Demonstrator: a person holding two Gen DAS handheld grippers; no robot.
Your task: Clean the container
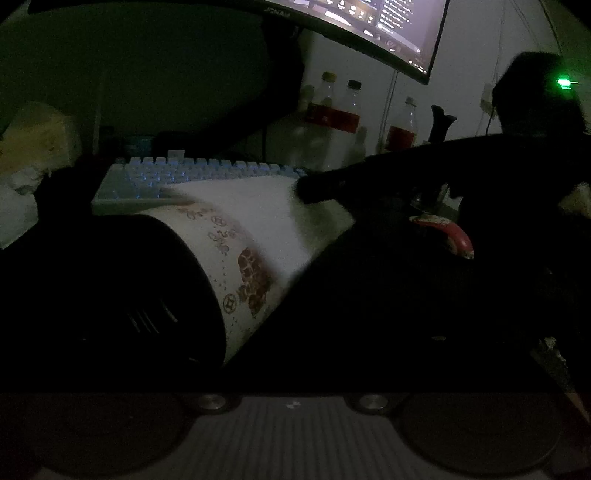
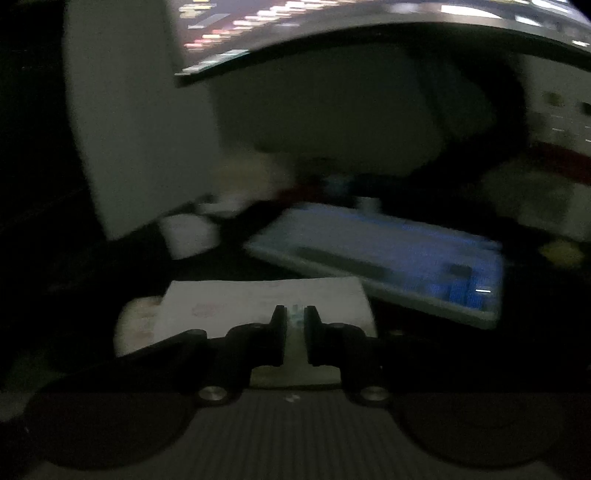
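Across the middle of the dim left wrist view, lies a white container on its side, printed with brown motifs, dark mouth or lid toward the lower left. Sits clamped between the broad black fingers of the left gripper, one pressing on each flank. From the right edge, reaches in the right gripper, tip against the upper right of the container, with a fuzzy pale tissue just below that tip. Behind, shows a keyboard with a blue glow, bottles at upper centre, a monitor along the top and a green light at upper right.

At lower centre of the blurred right wrist view, shows the right gripper nearly closed, jaws narrow, pinching a pale strip that looks like the tissue. Just beyond the fingertips, lies the container. To the right, angles the keyboard; at centre left, stands a white cup; along the top, curves the monitor.
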